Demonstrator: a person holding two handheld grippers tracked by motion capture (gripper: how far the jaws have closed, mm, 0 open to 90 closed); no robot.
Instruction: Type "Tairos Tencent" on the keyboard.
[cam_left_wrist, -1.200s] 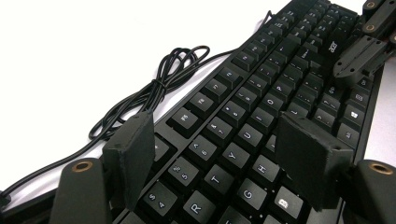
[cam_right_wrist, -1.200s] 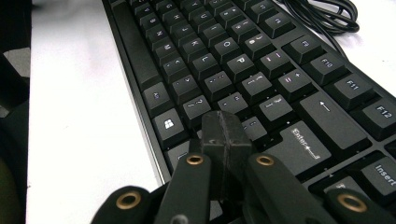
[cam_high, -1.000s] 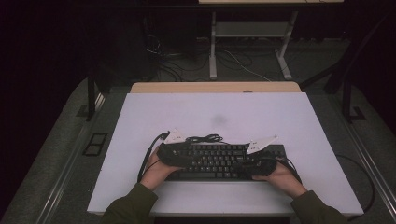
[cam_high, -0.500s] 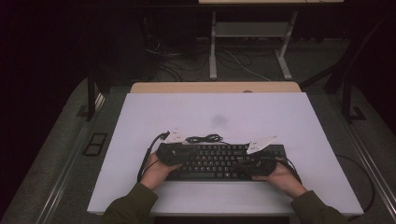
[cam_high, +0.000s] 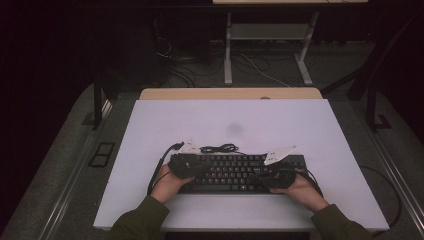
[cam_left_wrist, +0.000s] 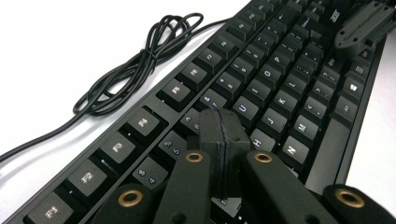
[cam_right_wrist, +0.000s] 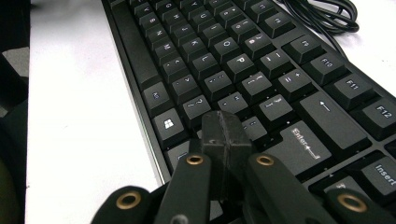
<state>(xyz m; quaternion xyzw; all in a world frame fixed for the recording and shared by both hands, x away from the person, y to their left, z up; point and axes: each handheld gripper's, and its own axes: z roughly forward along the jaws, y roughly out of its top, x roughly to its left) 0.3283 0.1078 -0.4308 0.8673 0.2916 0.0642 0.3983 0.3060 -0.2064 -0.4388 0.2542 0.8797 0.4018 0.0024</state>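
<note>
My flat black plastic keyboard (cam_high: 235, 172) lies near my edge of the white table (cam_high: 300, 125). My left tongs (cam_left_wrist: 219, 140) have just been closing; now both pairs are shut, empty, over the keys. My right tongs (cam_right_wrist: 224, 135) hover by Enter. The keyboard looks stiff and light, so I'd grab its ends. From up high I see my hands; the tongs' own views show key letters and the coiled black cord (cam_left_wrist: 135, 60).

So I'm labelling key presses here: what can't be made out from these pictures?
- Left gripper view: whether the shut left gripper presses a key of the black keyboard; its jaws cover the contact spot.
- Right gripper view: the same for the shut right gripper; the keyboard's far end is cut off.
- High view: key legends are too small; where the coiled black cable ends is unclear.
</note>
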